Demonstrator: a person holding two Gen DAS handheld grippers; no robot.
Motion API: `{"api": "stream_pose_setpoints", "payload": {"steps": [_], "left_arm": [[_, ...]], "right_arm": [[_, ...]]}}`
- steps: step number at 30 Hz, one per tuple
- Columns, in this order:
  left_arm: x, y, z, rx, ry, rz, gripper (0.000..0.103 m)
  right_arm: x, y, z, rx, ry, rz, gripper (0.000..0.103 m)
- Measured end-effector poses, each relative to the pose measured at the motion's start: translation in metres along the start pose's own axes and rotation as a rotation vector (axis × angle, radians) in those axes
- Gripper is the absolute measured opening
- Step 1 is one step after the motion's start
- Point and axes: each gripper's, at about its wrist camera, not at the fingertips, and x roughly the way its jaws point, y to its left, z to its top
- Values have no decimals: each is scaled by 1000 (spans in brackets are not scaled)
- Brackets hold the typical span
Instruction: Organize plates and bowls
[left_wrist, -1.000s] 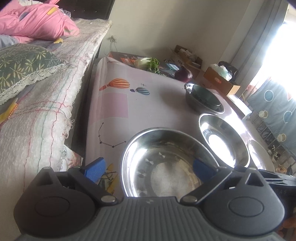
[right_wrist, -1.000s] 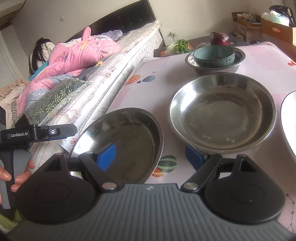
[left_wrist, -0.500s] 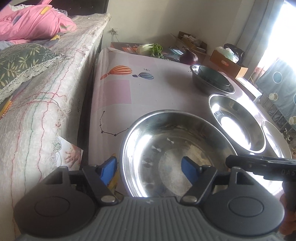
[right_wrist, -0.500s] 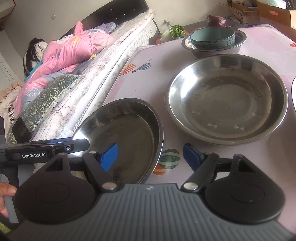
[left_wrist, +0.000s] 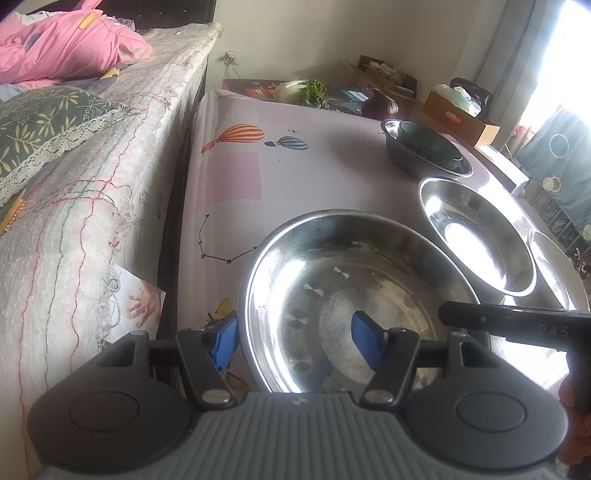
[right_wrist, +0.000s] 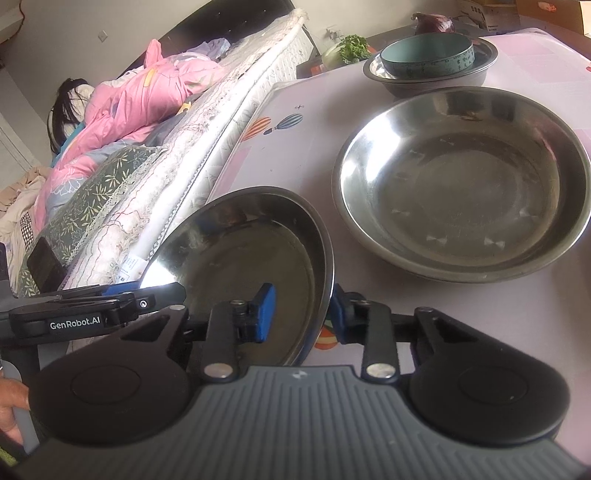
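Steel plate (right_wrist: 236, 266) at the table's (left_wrist: 236, 173) near edge, beside the bed (left_wrist: 92, 184): left gripper (left_wrist: 295, 338), closing, straddles its left rim without touching; right gripper (right_wrist: 301, 312), just closed, pinches the right rim. Likely next: lifting it onto plate 2 (right_wrist: 461, 184).

Left of the claw runs a bed (left_wrist: 92, 192) with a white quilted cover, a pink duvet (right_wrist: 147, 92) and a green leaf-print pillow (left_wrist: 40, 125). Ahead stands a pale wall (left_wrist: 295, 33); far right, bright daylight pours past a curtain (left_wrist: 517, 48) over cardboard boxes (left_wrist: 461, 118).
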Motion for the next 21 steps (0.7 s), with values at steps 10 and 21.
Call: {"api": "stream_pose_setpoints", "payload": {"steps": [10,21], "left_arm": [[-9,-9,-13,33,28,-86,65],[3,-11,-12,59,54,-16,66]], "right_arm": [[-16,-14,-3,21,4,-17,28],[-13,-16,-4,28,-1,-17,28]]}}
